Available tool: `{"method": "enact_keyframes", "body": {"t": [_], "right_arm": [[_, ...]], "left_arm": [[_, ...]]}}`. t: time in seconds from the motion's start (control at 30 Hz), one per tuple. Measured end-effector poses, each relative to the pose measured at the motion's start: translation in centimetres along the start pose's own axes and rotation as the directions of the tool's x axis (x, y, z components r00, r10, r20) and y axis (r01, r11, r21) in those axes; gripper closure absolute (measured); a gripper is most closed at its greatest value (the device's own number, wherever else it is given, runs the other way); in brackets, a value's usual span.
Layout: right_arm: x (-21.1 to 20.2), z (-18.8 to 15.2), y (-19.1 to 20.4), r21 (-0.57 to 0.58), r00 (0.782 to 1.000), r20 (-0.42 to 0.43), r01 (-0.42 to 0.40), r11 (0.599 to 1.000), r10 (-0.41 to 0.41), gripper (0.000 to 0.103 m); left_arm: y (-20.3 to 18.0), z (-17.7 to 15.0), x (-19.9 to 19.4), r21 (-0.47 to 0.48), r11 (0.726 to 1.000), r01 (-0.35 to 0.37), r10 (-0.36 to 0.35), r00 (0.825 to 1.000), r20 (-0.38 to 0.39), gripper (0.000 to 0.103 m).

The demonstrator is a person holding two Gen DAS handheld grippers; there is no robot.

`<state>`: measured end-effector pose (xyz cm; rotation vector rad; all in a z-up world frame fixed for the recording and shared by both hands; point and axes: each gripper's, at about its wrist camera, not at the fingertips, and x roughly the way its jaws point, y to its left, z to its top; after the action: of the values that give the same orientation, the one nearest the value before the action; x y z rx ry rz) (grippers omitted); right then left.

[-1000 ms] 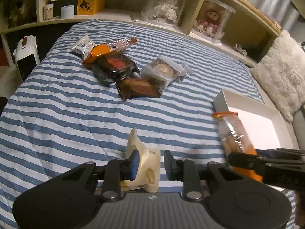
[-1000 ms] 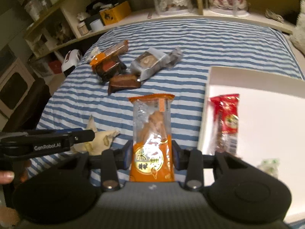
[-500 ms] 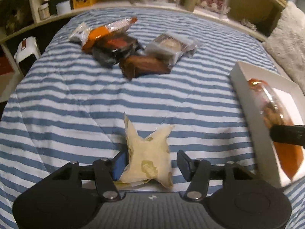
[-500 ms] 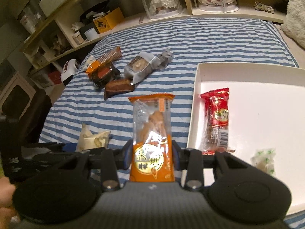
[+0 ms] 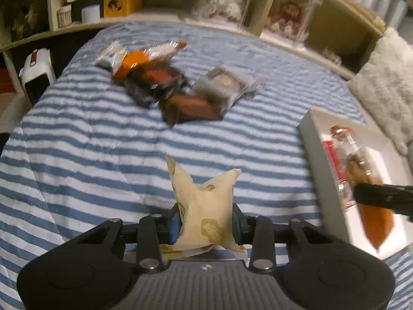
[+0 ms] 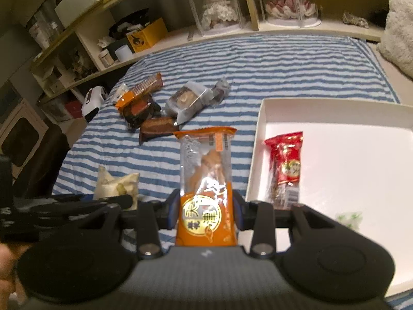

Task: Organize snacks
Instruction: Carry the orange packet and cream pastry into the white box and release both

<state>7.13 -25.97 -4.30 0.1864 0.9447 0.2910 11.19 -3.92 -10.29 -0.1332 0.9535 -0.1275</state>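
On my left wrist view, my left gripper (image 5: 205,222) has its jaws closed onto a cream pouch (image 5: 204,206), which sticks up between the fingers above the striped bed (image 5: 103,149). Toward the bed's far edge lies a blurred pile of snacks (image 5: 170,87), dark and orange wrappers overlapping. At the bed's right edge sits the white tray (image 5: 306,134); over it I see an orange packet (image 5: 366,180) with a red packet (image 5: 333,160) just beside it, and a black finger of my right gripper (image 5: 382,197) crossing in front.

On my right wrist view, the right gripper (image 6: 206,214) has its jaws clamped on the orange packet (image 6: 206,180), which stands upright between them, just left of the tray (image 6: 258,155). The red packet (image 6: 285,165) lies inside the tray along its left wall, and a small green-and-white sweet (image 6: 348,219) lies near the tray's near edge. The left gripper (image 6: 77,201) shows at the left with the pouch (image 6: 116,183). The pile (image 6: 160,106) lies beyond.
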Motion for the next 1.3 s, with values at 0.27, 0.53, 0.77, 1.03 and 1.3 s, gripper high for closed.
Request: {"method": "enact_keyframes", "body": {"t": [0.27,0.53,0.77,1.03,1.3], "right_arm": [[-3.4,0.3,-2.7,-0.023,0.997,0.068,0.05,0.998,-0.048,0.057],[-6.6,-0.5,-9.8,0.034,0.983,0.085,0.158,0.987,-0.16,0.057],[-8.2,-2.0,-15.0,0.083,0.971,0.085,0.218,0.973,-0.224,0.057],[-8.6,-3.7,-19.9,0.129,0.97,0.06,0.228,0.965,-0.237,0.056],[-8.5,-4.7,-22.9,0.124,0.963,0.047,0.258,0.958,-0.265,0.056]], "left_arm": [[-4.9,0.8,-2.5,0.044,0.996,0.074,-0.077,0.996,0.052,0.063],[-12.1,0.7,-1.3,0.079,0.986,0.149,-0.152,0.988,0.036,0.063],[-17.9,0.2,0.6,0.089,0.971,0.224,-0.225,0.974,0.005,0.063],[-24.8,-1.5,3.8,0.073,0.936,0.345,-0.34,0.937,-0.075,0.063],[-29.9,-3.2,7.7,0.008,0.903,0.429,-0.421,0.891,-0.171,0.063]]}}
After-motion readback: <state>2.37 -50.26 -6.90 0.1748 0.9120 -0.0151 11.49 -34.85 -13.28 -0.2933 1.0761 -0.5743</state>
